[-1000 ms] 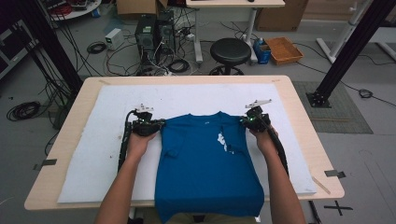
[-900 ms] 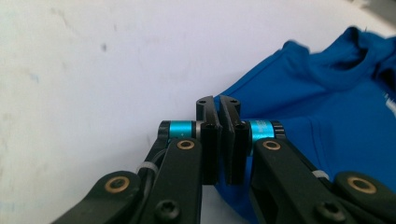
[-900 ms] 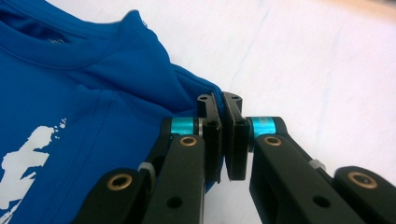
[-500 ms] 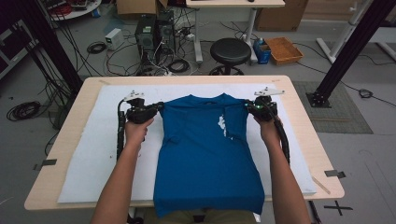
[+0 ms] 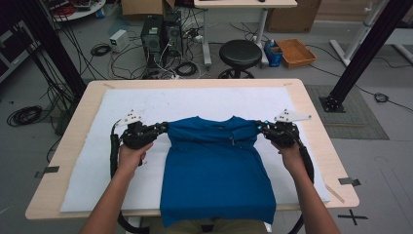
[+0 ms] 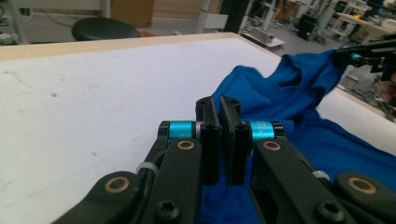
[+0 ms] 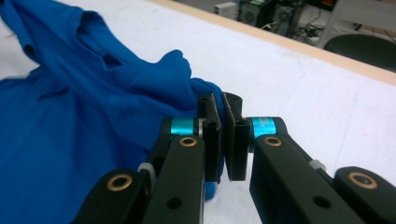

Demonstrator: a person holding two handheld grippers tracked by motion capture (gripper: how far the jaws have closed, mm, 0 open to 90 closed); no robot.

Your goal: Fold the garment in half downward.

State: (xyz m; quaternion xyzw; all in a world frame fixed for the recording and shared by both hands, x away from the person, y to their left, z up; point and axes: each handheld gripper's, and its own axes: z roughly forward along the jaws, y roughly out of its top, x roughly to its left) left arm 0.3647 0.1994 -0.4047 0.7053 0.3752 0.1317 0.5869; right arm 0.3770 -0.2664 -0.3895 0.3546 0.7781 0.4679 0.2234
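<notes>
A blue shirt lay spread over a white mat on the desk, each shoulder clamped in a closed tool, left and right, apparently to pull the fabric taut and flat.

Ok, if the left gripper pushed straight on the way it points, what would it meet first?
The blue shirt bunched just beyond its closed jaws; farther along that line, likely the right gripper, though depth is unclear.
</notes>
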